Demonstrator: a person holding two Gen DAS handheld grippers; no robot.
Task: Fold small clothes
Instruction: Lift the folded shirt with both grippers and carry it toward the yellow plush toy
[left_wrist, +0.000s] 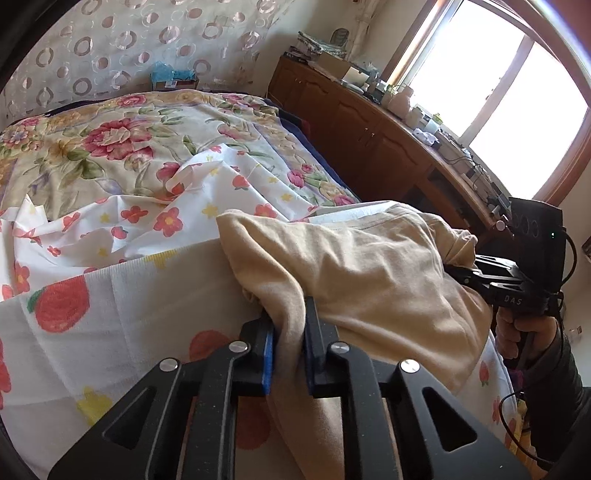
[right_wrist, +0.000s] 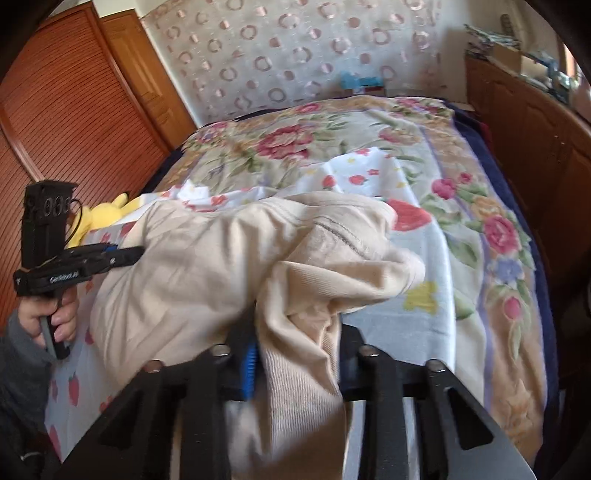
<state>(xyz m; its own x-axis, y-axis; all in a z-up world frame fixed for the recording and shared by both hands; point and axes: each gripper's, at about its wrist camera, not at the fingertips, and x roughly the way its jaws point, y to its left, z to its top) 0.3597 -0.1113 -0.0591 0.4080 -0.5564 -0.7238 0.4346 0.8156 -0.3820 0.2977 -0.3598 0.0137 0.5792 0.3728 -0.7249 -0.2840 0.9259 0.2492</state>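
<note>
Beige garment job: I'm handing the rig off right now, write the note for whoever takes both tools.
Left tool: shut on the beige garment, pinching one bunched end.
Right tool: shut on the same garment's other end; it also shows at the right of the left wrist view.
The garment hangs rumpled between the two tools above the strawberry-print sheet on the floral bedspread.
Done: garment gripped at both ends and held up.
Left: spread it flat on the sheet, then make the folds; none visible yet.

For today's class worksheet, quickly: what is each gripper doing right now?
Left gripper: closed on the beige garment.
Right gripper: closed on the same beige garment.
</note>
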